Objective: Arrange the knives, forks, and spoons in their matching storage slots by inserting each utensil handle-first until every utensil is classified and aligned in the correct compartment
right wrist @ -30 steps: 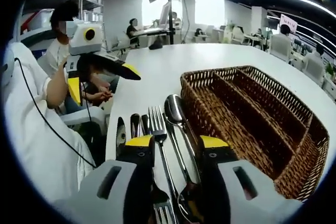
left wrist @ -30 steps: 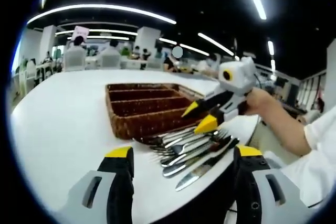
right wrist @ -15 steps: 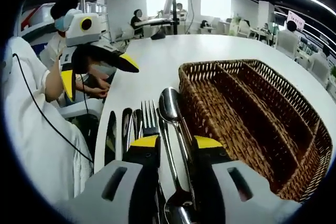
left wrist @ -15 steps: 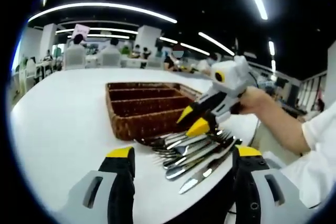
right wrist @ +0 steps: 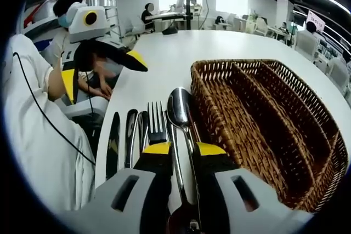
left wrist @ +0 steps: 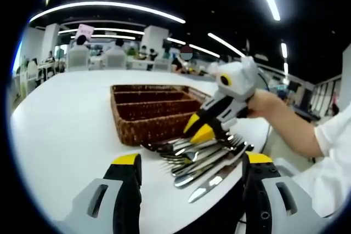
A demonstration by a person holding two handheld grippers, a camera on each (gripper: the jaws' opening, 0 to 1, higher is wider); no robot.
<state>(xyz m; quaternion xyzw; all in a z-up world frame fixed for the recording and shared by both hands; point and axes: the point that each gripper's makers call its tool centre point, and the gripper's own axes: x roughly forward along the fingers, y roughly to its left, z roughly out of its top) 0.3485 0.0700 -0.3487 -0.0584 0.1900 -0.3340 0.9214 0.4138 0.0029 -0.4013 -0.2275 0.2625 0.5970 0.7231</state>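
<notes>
Narrowing since earlier, right gripper point(right wrist: 184, 148) brackets spoon point(right wrist: 180, 114).

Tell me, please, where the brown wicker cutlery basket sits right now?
In the right gripper view the brown wicker cutlery basket lies on the white table, right of the row of steel utensils, beside the spoon.

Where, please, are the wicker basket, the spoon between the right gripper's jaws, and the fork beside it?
Wicker basket point(right wrist: 307, 108): right gripper view, on its far rim.
Spoon point(right wrist: 178, 109): right gripper view, on the bowl.
Fork point(right wrist: 156, 123): right gripper view, on the tines.
</notes>
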